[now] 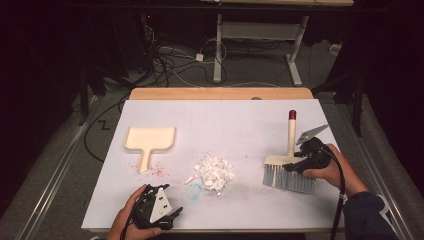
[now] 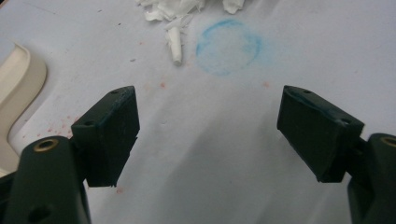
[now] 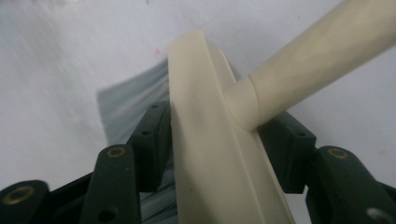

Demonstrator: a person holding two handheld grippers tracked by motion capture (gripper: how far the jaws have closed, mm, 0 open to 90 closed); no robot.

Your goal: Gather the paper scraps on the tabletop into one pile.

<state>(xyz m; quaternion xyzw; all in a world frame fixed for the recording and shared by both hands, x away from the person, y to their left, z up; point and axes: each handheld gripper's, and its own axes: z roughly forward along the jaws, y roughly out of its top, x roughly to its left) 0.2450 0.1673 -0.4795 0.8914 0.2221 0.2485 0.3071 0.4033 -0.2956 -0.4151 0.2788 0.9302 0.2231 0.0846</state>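
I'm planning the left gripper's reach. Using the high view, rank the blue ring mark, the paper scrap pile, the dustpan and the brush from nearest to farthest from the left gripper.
From the left gripper:
1. Blue ring mark, just ahead to its right.
2. Paper scrap pile, table centre.
3. Dustpan, far left side.
4. Brush, right side, in the right gripper.

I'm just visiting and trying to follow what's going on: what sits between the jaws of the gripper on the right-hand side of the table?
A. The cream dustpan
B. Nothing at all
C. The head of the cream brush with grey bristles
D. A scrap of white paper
C: in the right gripper view the brush has its cream head lying between the two black jaws of the right gripper, grey bristles to one side.
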